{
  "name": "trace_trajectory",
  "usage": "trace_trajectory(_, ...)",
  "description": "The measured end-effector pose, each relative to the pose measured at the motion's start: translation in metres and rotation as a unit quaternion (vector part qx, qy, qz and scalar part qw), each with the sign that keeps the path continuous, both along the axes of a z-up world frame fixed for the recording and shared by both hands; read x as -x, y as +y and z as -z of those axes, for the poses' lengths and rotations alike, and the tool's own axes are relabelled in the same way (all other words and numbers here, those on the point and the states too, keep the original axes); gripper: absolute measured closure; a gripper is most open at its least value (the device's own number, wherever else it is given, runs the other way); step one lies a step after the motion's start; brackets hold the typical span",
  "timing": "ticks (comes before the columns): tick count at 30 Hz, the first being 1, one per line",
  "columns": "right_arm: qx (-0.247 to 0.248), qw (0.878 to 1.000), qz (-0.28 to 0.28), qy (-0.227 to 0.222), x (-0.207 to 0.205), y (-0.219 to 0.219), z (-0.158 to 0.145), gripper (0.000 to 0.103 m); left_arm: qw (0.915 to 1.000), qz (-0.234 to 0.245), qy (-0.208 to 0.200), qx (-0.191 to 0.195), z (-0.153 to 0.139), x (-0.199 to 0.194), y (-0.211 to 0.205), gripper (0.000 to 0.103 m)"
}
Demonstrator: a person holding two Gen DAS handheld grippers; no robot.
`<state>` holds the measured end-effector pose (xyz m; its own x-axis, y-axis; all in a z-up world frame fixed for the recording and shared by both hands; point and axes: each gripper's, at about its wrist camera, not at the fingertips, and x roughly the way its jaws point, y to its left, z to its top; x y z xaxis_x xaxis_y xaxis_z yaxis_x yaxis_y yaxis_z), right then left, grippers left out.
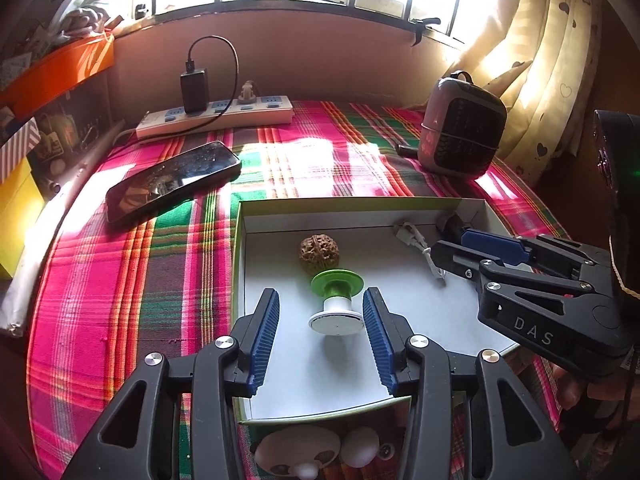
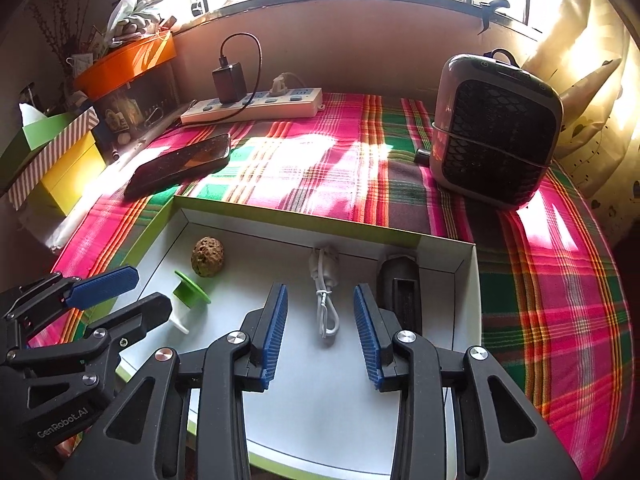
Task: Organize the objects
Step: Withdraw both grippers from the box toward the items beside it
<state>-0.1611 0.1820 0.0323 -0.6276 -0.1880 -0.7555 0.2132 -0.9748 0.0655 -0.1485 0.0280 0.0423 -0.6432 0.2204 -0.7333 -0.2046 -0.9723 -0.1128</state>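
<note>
Blue-padded fingers fill the bottom of both views: the left hand-held gripper (image 1: 320, 332) hangs with its jaws apart on either side of the green-and-white spool (image 1: 337, 300), pads just clear of its white end, nothing pinched. Widest of all, the plaid cloth (image 1: 120, 280) covers the bench, and on it sits the shallow white box (image 2: 466, 300) that is collecting everything. Over on the far right stands the small grey fan (image 2: 496, 128), with the phone (image 1: 172, 180) and the power strip (image 1: 216, 118) towards the window, all outside the box. Inside it, going down in size: a dark oblong thing (image 2: 400, 292) against the right wall, the spool lying on its side near the left, the coiled white cable (image 2: 326, 300) running up the middle, and the walnut (image 1: 319, 253) touching the spool's green flange. Now the right hand-held gripper (image 2: 320, 334), jaws also apart, straddles the near loop of that cable without touching it. Both pieces look settled on the box floor, so I'd read this as a release. To finish well, each hand should lift straight away, pads kept wide, so no rubber ridge snags the cable loop or nudges the spool, which could roll into the walnut. A couple of small pale toys (image 1: 320, 452) wait just below the box edge, likely next.
</note>
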Motion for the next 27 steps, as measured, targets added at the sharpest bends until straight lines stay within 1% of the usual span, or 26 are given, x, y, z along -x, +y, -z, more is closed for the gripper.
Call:
trace_trajectory(9, 0.006, 1.000, 0.009, 0.021, -0.033, 0.007, -0.011, 0.067, 0.9998, -0.008, 0.015, -0.002, -0.009, -0.029, -0.017, 0.061)
trace_trajectory(15, 0.010, 0.999, 0.022, 0.030, -0.057, 0.017, -0.015, 0.067, 0.9996, -0.013, 0.014, -0.020, -0.009, -0.047, -0.032, 0.060)
trace_trajectory(21, 0.007, 0.999, 0.033, 0.039, -0.079, 0.027, -0.018, 0.067, 0.9991, -0.017, 0.003, -0.038, 0.000, -0.063, -0.048, 0.059)
trace_trajectory(27, 0.006, 0.998, 0.048, 0.044, -0.098, 0.038, -0.018, 0.067, 0.9986, -0.011, -0.011, -0.051, 0.012, -0.076, -0.058, 0.058)
